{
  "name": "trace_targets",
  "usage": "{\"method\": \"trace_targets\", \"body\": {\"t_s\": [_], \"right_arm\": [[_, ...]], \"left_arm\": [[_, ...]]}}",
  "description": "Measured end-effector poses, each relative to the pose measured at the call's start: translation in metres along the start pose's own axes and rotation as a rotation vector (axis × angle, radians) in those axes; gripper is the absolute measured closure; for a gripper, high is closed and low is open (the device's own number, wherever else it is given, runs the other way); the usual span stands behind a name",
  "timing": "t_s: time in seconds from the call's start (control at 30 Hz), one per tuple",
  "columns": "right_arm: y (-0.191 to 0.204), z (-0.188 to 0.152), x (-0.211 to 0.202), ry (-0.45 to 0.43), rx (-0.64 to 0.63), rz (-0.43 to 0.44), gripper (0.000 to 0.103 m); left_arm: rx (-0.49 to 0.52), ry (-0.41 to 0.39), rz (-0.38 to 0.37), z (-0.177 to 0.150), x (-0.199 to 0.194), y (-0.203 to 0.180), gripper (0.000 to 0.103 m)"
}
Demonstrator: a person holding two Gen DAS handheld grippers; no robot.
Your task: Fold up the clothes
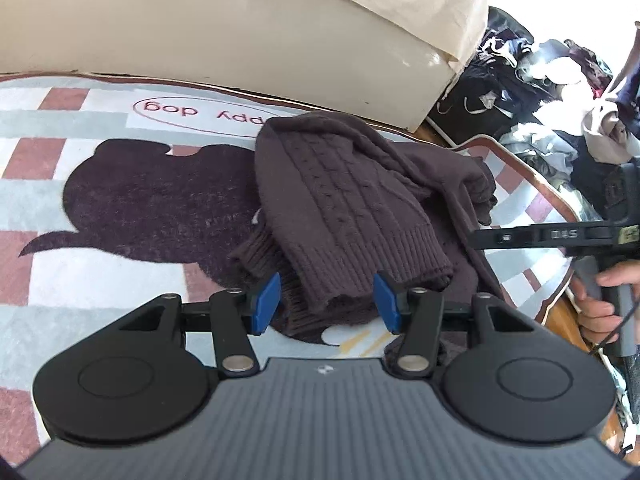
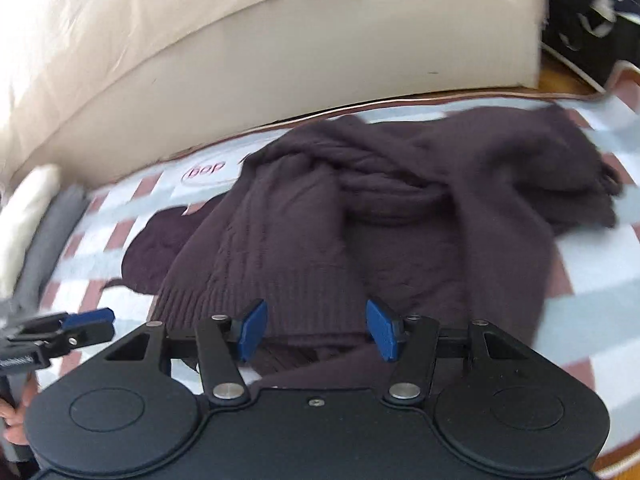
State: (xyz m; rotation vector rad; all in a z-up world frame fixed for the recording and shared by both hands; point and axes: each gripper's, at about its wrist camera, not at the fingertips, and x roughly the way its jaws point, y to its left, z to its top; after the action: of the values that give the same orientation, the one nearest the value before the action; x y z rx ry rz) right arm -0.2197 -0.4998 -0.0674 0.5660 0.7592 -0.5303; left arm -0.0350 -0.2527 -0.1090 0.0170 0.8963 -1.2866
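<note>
Sweater in both views; clothes pile only in left wrist's.

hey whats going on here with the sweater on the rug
A person holds a two-finger gripper in each hand over a dark brown knit sweater that lies crumpled on a checked rug beside a cream sofa. It is not folded yet. The left gripper and the right gripper both sit low at the ribbed hem nearest the person, jaws open, with knit fabric between the blue pads but not pinched. A heap of other clothes waits past the rug's far corner.
</note>
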Motion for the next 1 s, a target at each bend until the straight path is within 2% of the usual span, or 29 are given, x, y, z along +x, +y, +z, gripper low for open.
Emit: {"method": "trace_targets", "body": {"t_s": [0.07,0.23,0.3,0.33,0.37,0.4,0.43,0.47,0.57,0.63,0.7,0.8,0.87,0.93,1.0], "right_arm": [[0.006,0.002,0.014,0.015,-0.012,-0.018,0.040],[-0.004,-0.003,0.054,0.103,0.106,-0.102,0.034],[-0.005,-0.006,0.066,0.097,0.148,-0.045,0.033],[-0.006,-0.008,0.072,0.092,0.169,-0.013,0.047],[-0.002,-0.010,0.072,0.066,0.151,0.017,0.068],[0.010,-0.011,0.067,0.027,0.081,0.028,0.077],[0.024,-0.012,0.060,-0.013,0.003,0.035,0.077],[0.033,-0.011,0.050,-0.034,-0.010,0.069,0.077],[0.057,-0.007,0.019,-0.084,-0.007,0.185,0.078],[0.074,-0.005,-0.002,-0.117,-0.006,0.263,0.078],[0.082,-0.005,-0.015,-0.120,0.008,0.302,0.078],[0.084,-0.009,-0.024,-0.106,0.070,0.383,0.079],[0.089,-0.012,-0.035,-0.136,0.071,0.384,0.079],[0.095,-0.016,-0.045,-0.169,0.068,0.380,0.079],[0.107,-0.016,-0.051,-0.197,0.010,0.367,0.079]], "left_arm": [[-0.011,0.003,0.001,-0.004,-0.003,0.005,0.052],[-0.059,0.028,-0.005,-0.016,0.001,0.013,0.052],[-0.076,0.043,-0.014,-0.017,0.006,0.013,0.052],[-0.069,0.047,-0.010,-0.018,0.008,0.012,0.052],[-0.059,0.049,-0.007,-0.018,0.009,0.011,0.052],[-0.026,0.041,-0.010,-0.018,0.007,0.008,0.052],[0.008,0.033,-0.013,-0.018,0.006,0.006,0.052],[0.041,0.025,-0.016,-0.017,0.004,0.004,0.051],[0.078,-0.011,-0.060,-0.016,-0.007,0.001,0.040],[0.031,-0.028,-0.119,-0.015,-0.012,0.002,0.038],[0.007,-0.034,-0.176,-0.015,-0.015,-0.003,0.035],[0.090,-0.045,-0.201,-0.019,-0.018,-0.024,0.030],[0.119,-0.072,-0.160,-0.024,-0.018,-0.036,0.029],[0.075,-0.085,-0.188,-0.028,-0.020,-0.040,0.029],[0.018,-0.102,-0.236,-0.031,-0.026,-0.039,0.028]]}}
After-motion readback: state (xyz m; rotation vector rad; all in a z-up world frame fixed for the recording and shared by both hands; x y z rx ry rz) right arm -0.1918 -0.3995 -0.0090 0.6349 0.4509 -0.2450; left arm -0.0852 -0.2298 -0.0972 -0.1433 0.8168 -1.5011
